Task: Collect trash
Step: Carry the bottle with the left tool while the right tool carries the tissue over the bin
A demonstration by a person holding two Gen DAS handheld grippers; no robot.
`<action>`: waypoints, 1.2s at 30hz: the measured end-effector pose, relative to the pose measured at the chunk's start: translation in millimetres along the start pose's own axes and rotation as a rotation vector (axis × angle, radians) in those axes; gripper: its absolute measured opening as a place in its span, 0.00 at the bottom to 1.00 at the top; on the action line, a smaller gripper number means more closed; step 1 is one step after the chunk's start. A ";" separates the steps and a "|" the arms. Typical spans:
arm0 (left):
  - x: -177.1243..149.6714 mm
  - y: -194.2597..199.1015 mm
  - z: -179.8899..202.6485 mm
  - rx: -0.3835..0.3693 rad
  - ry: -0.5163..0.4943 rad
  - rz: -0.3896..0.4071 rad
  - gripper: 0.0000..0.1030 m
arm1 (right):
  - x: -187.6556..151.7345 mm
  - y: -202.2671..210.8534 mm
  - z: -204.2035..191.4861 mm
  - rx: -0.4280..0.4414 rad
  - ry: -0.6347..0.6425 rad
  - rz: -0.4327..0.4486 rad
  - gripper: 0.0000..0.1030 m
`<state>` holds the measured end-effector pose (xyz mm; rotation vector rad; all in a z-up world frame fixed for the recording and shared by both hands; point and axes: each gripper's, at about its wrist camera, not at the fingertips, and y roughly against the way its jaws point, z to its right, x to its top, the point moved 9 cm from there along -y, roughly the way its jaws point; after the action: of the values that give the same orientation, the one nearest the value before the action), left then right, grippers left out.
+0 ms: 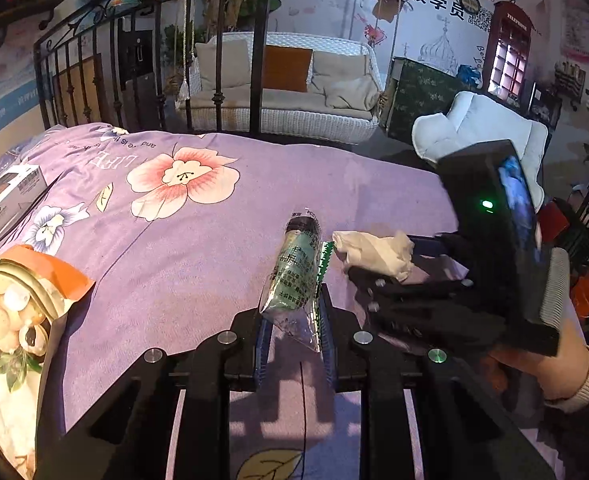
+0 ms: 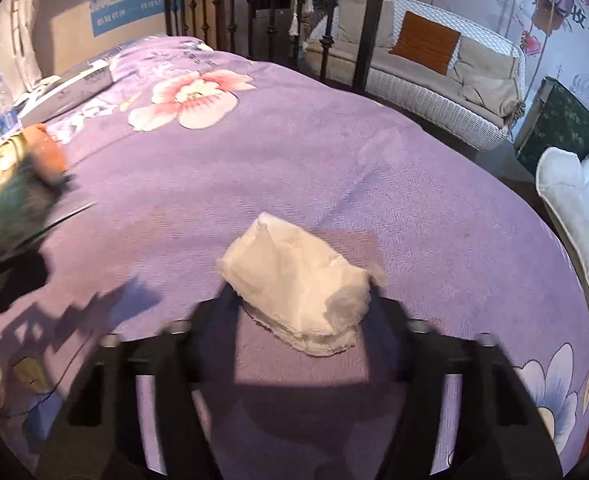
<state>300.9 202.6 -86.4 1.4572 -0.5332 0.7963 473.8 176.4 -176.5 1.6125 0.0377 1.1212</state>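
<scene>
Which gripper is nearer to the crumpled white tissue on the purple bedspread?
Right. The right gripper has its fingers on both sides of the crumpled white tissue. The left gripper is beside it, shut on a green plastic wrapper.

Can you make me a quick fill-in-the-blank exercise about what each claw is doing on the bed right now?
1. The left claw is shut on a crinkly green ____.
2. The crumpled white tissue sits between the fingers of the ____ claw.
3. The bedspread is mostly ____ with big flowers.
4. The orange-topped snack bag lies on the bed, held by ____ claw.

Missing words: wrapper; right; purple; neither
</scene>
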 end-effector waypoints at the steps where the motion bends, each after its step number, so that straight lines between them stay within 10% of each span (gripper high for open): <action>1: -2.5 2.9 0.6 -0.002 0.000 0.003 0.21 | 0.5 -2.1 3.3 -0.006 -0.010 -0.002 0.24; 15: -38.0 47.0 16.6 -0.054 0.024 0.028 0.21 | -31.0 99.4 -3.4 0.085 -0.132 0.108 0.13; 36: -99.0 117.6 106.5 -0.189 -0.040 0.054 0.21 | -169.0 261.8 11.7 0.046 -0.240 0.233 0.13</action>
<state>164.4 75.3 -75.3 1.2910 -0.6630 0.7400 256.5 -25.4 -79.8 1.8172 -0.2900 1.1001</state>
